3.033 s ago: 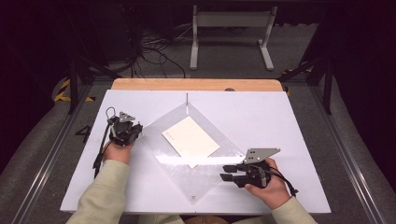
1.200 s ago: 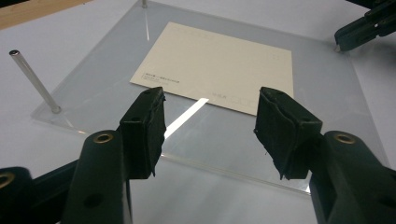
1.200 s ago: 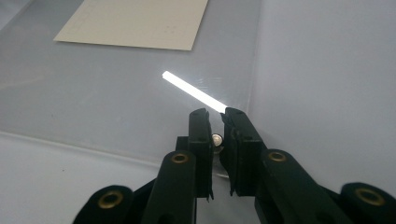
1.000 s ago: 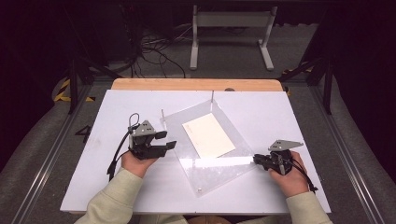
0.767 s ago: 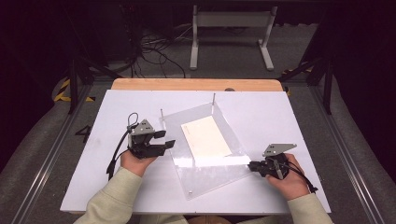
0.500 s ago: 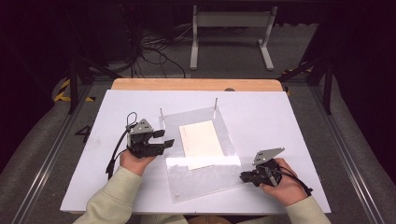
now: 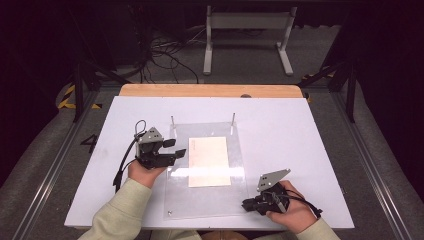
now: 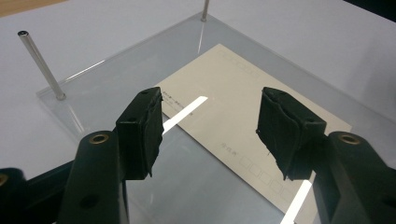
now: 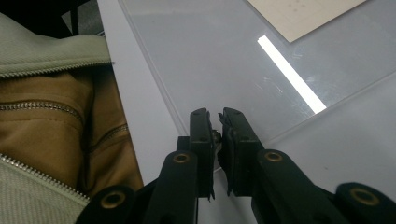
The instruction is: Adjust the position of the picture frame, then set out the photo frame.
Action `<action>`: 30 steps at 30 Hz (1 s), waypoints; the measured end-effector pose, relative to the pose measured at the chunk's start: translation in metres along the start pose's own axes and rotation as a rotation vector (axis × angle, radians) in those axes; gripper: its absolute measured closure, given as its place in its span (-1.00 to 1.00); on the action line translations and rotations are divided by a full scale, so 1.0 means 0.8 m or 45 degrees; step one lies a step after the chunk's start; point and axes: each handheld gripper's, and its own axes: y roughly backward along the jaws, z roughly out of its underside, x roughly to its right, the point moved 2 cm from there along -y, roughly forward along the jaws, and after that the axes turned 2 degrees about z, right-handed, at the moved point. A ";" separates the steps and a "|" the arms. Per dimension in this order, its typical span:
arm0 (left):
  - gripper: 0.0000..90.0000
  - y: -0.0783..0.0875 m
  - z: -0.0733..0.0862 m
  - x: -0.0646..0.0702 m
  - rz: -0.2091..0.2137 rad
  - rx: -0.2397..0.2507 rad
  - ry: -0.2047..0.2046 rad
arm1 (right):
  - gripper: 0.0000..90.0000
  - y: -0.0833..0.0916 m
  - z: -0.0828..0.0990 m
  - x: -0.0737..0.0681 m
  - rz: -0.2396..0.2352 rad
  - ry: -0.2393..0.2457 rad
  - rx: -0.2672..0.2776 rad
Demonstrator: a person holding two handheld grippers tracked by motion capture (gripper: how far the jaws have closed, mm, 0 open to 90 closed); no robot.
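Observation:
A clear acrylic plate (image 7: 210, 202) lies on the white table, square to its edges, with two thin metal posts (image 7: 173, 120) at its far corners. A beige card (image 7: 209, 161) lies flat on the plate. My right gripper (image 7: 246, 204) is at the plate's near right corner, shut on the plate's edge (image 9: 210, 60); the right gripper view shows the jaws (image 9: 219, 116) pinched together over that corner. My left gripper (image 7: 176, 148) hovers open over the plate's left edge. In the left gripper view its wide-apart jaws (image 8: 210, 126) frame the card (image 8: 243, 102) with nothing between them.
The white table (image 7: 300, 130) has bare room on both sides of the plate, and a wooden strip (image 7: 210, 90) runs along its far edge. The person's jacket (image 9: 46, 93) is close to the near table edge, left of the right gripper. A metal stand (image 7: 247, 30) sits on the floor beyond.
The right gripper moved left and toward the person, dragging the plate's corner. The plate and card turned clockwise until square with the table. The left gripper stayed put.

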 end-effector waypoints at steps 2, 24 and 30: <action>-0.10 0.000 0.000 -0.001 -0.002 0.005 -0.008 | 0.83 -0.004 0.000 -0.006 -0.020 0.004 0.021; -0.15 0.014 0.008 -0.001 -0.014 0.027 0.001 | 0.55 0.029 -0.013 0.018 0.143 -0.001 0.370; -0.19 0.022 0.016 0.002 -0.054 0.018 -0.023 | 0.55 0.037 -0.019 0.035 0.224 0.003 0.461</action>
